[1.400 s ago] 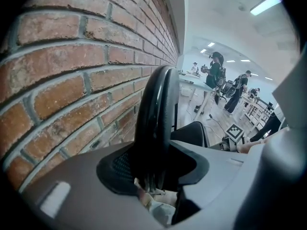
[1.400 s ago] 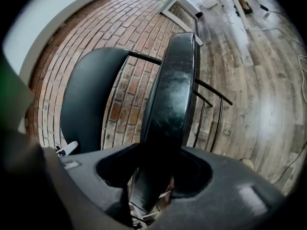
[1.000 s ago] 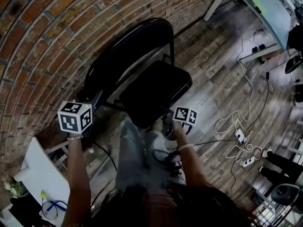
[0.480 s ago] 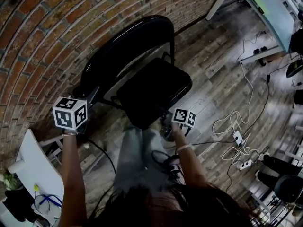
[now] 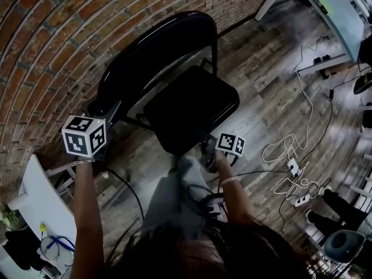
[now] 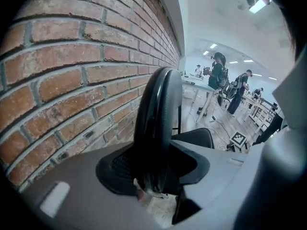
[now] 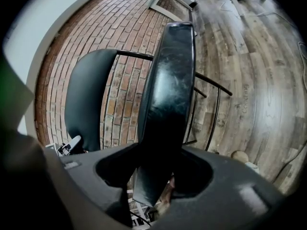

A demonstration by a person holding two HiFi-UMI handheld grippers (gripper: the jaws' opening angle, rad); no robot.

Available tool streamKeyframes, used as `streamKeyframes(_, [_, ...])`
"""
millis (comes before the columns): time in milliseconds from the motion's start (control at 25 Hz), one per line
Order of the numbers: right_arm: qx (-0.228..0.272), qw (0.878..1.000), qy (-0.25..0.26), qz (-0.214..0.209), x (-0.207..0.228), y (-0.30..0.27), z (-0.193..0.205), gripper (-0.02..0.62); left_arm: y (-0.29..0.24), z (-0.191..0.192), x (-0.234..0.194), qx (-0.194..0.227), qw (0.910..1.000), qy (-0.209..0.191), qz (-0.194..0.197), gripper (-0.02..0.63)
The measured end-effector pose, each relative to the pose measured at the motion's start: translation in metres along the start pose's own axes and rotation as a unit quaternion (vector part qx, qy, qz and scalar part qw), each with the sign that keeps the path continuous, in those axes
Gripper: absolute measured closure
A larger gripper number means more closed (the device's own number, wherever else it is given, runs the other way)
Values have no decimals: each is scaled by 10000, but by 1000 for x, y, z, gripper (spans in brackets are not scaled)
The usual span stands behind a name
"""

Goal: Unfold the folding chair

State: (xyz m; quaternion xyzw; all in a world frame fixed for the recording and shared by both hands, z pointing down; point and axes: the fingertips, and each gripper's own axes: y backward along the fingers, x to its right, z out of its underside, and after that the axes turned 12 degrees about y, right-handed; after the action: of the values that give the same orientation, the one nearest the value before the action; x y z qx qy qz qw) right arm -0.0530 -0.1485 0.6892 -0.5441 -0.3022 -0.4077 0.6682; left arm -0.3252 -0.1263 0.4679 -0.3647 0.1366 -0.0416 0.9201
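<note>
Folding chair (image 5: 192,106) stands by the rough brick wall (image 5: 46,51) on the left, glossy black, with a rounded backrest (image 5: 139,57) and a padded seat (image 7: 168,80). My left gripper (image 5: 110,114), under its black-and-white marker cube (image 5: 84,135), pinches the backrest's left rim. Moving right, my right gripper (image 5: 204,144) clamps the seat's near edge. Far right, a white power strip (image 5: 294,167) lies on grey wood floor (image 5: 261,92). Chair legs are mostly hidden beneath the seat.

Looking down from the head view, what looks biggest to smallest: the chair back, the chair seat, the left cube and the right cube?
1. chair back and chair seat: too alike to rank.
2. left cube.
3. right cube, maybe only farther from the camera.
</note>
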Motion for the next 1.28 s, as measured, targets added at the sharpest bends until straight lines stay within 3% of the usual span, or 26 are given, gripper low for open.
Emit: streamKeyframes(1280, [120, 9997, 21, -199, 49, 26, 29, 388, 2, 28, 32, 83, 10000, -26, 19, 422])
